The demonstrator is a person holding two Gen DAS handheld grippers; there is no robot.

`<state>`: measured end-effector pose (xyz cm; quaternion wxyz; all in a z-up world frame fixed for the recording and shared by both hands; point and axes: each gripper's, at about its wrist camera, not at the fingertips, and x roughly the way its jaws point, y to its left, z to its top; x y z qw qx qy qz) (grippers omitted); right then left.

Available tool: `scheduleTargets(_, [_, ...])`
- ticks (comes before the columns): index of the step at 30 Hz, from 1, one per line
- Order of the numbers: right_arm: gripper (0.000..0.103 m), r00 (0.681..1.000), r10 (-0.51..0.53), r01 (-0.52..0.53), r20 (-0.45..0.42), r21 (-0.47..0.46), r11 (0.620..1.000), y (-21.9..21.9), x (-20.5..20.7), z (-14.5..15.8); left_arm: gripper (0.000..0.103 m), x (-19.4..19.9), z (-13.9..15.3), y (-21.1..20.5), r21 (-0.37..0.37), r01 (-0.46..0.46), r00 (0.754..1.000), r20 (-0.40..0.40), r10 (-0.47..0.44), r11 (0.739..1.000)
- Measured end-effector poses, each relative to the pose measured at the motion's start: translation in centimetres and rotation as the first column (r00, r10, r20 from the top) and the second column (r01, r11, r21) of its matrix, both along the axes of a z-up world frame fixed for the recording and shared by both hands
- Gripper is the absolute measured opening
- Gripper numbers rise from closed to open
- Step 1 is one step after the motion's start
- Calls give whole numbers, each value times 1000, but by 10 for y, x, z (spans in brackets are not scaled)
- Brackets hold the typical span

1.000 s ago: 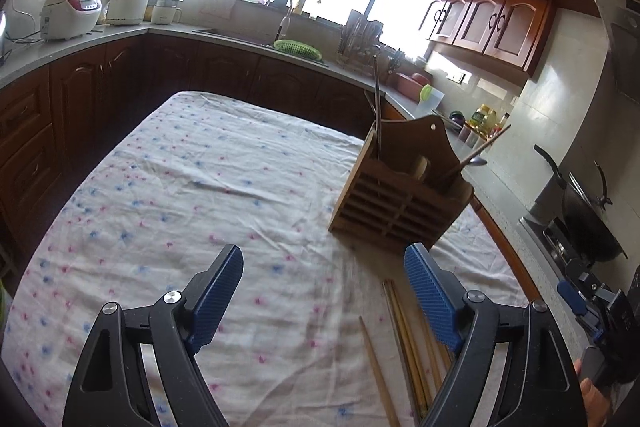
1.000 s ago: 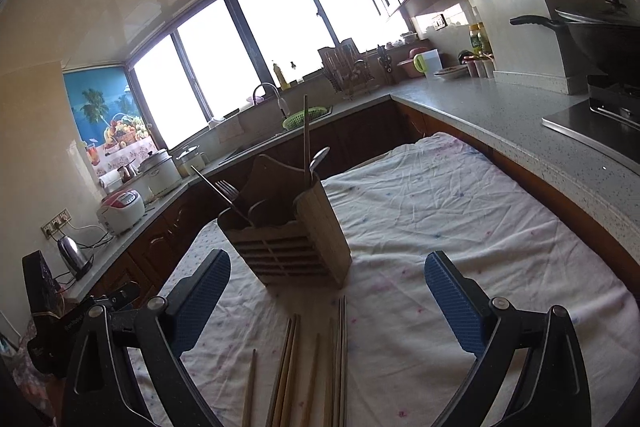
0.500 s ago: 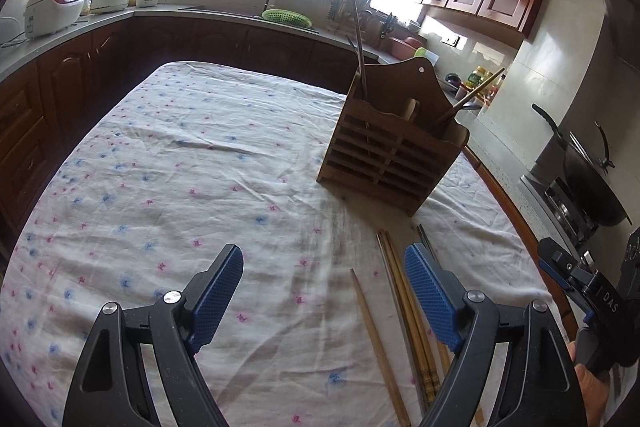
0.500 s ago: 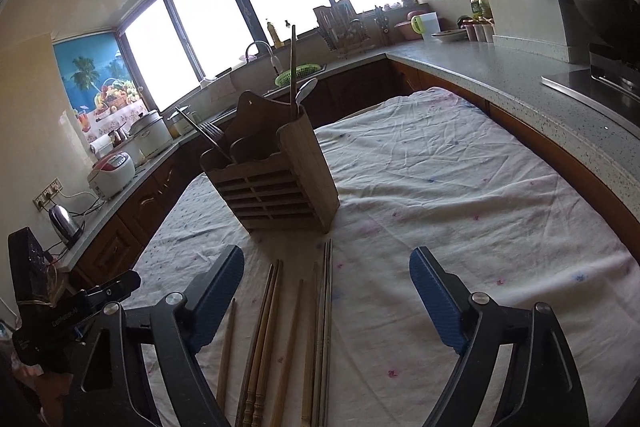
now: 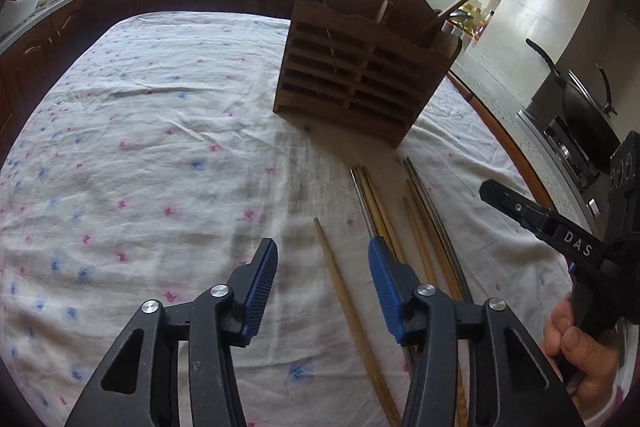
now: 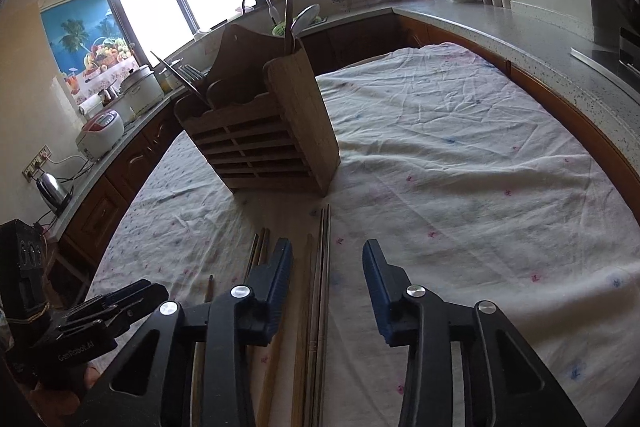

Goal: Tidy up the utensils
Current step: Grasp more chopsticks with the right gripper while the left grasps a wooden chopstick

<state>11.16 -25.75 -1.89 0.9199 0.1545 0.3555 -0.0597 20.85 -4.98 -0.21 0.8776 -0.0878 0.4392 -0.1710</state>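
Between your left gripper's point(image 5: 322, 265) blue fingers point(image 5: 262, 283), in the left wrist view, lay a single wooden chopstick point(image 5: 352, 311) on the cloth-covered bench point(image 5: 140, 167). The jaws had just been closing yet stood apart, neither pad touching it. Other chopsticks point(image 5: 420, 227) lay just right of the right finger, short of the wooden utensil holder point(image 5: 360, 75). Only this view showed your hand point(image 5: 576, 351) on the other handle.

From the right wrist view, your right gripper point(image 6: 326, 271) had also just been closing, fingers point(image 6: 378, 291) still apart around a pair of chopsticks point(image 6: 322, 267), gripping nothing. Only this view showed a spoon point(image 6: 304, 19) standing in the holder.
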Motion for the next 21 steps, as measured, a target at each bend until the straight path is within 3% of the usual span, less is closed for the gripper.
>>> scheduleTargets(5, [23, 997, 32, -33, -63, -21, 999, 1, 24, -12, 34, 12, -10, -13, 27, 27, 999, -43, -26, 999])
scheduleTargets(12, [14, 987, 63, -74, -148, -67, 995, 2, 58, -30, 28, 24, -22, -22, 53, 45, 995, -87, -41, 998])
scheduleTargets(19, [10, 976, 71, -99, -207, -130, 987, 6, 81, -44, 27, 27, -24, -34, 109, 66, 997, -56, -60, 992])
scheduleTargets(21, [10, 972, 83, -120, -219, -163, 979, 11, 86, -45, 16, 27, -24, -38, 139, 64, 997, -40, -59, 988])
